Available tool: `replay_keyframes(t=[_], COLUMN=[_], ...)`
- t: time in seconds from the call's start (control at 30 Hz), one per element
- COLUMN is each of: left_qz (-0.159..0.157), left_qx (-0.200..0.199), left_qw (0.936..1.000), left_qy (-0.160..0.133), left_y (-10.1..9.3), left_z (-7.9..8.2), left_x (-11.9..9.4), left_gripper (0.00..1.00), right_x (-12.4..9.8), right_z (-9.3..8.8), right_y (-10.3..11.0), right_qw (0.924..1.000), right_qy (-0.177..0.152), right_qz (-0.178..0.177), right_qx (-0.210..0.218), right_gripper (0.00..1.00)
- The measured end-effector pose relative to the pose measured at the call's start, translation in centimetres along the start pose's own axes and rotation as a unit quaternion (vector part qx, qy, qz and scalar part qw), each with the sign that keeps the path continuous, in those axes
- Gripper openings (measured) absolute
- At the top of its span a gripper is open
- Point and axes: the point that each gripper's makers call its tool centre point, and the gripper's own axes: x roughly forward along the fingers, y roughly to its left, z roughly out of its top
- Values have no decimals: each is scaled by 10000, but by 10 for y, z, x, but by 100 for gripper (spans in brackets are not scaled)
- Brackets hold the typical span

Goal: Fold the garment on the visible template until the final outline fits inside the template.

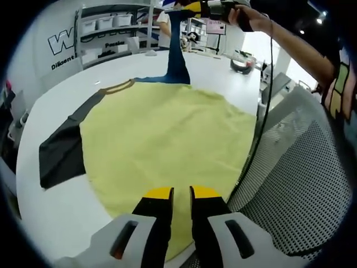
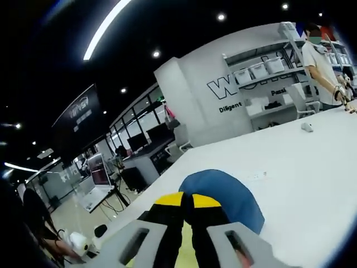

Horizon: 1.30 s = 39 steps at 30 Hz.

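At the bottom of the left gripper view, the left hand-held gripper (image 1: pixel 181 194) hangs over the near hem of the garment (image 1: pixel 162 139); its yellow-tipped jaws stand a narrow gap apart and pinch nothing. One garment lies spread on the white tabletop (image 1: pixel 61 206): a yellow body in the frame's middle, one dark sleeve (image 1: pixel 61 151) at centre left, and one blue sleeve (image 1: pixel 177 53) pulled up off the surface toward the top of the frame. There the right hand-held gripper (image 1: pixel 187 6) holds that blue sleeve aloft, carried by a person's hand (image 1: pixel 248 17).

In the right gripper view the right hand-held gripper (image 2: pixel 187 200) has its jaws pressed together on blue cloth (image 2: pixel 223 195), which bulges just beyond the tips at lower centre.

Bare tabletop runs to the left and beyond the garment. At the right of the left gripper view, a mesh chair back (image 1: pixel 295 173) stands close to the garment's edge. Farther off, shelves (image 1: pixel 111 28) line the wall.
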Motion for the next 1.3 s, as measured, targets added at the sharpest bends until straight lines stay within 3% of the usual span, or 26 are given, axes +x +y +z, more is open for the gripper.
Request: replay_keyframes(t=[0.1,0.6,0.73,1.0,1.3], left_qz=[14,-14,-26,5,59], left_qx=[-24,-38,-183,-208,-267], left_qw=[10000,10000,9997,9996,9996], left_qy=[-4,-46,-189,-179,-76], left_y=[1,1,2,2,6], left_z=[0,1,6,7,3], left_x=[0,-1,-2,-2,-3], left_gripper=[7,9,11,11,14], right_x=[5,39,49,70,89], right_z=[-2,-13,-19,-50,-82], right_y=[10,43,50,61,74], right_qw=[9995,9967,9955,9922,9912], right_qy=[115,381,458,791,928], right_qz=[170,673,795,942,947], right_qx=[-226,-254,-239,-207,53], right_gripper=[0,0,0,0,0])
